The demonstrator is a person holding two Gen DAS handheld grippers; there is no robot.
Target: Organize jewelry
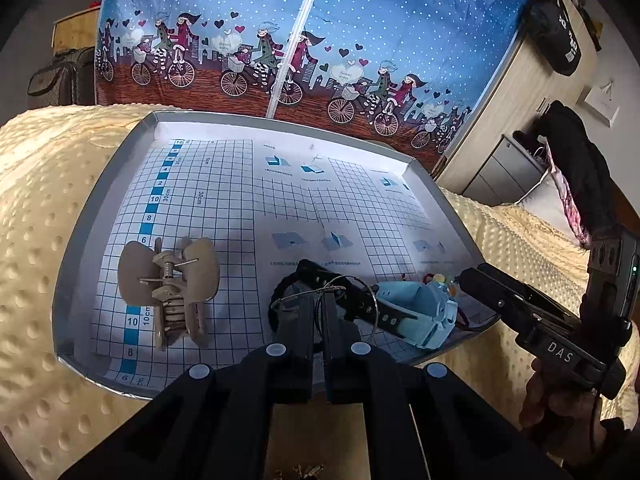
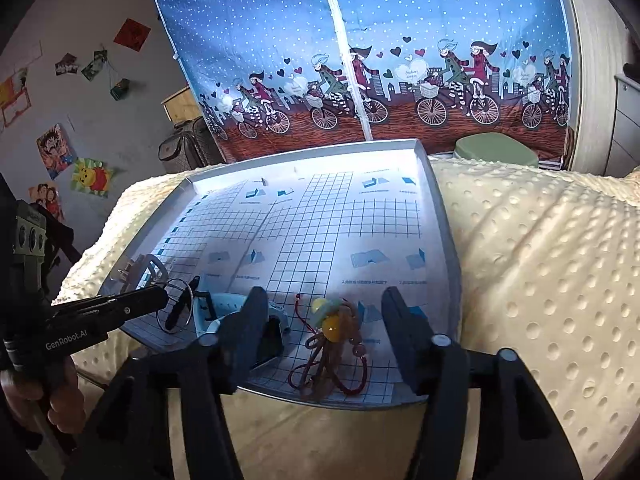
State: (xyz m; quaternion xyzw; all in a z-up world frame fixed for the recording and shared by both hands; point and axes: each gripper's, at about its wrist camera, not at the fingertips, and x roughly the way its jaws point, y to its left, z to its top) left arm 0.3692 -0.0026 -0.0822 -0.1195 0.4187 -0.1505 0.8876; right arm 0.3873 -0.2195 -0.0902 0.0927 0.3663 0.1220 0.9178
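In the left wrist view, the hair claw (image 1: pixel 170 292) lies lower left in the tray (image 1: pixel 80 240). The left tool (image 1: pixel 318 300), pinched on the wire ring (image 1: pixel 362 304), sits centre. In the right view, the right tool (image 2: pixel 324 320) gapes wide astride the beaded cord (image 2: pixel 332 344), nearer, running toward the camera.

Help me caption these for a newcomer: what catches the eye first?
The beige claw hair clip lies alone at the left of the grid-lined tray. The left gripper pinches a thin wire bangle, while the open right gripper frames a red-corded bead charm.
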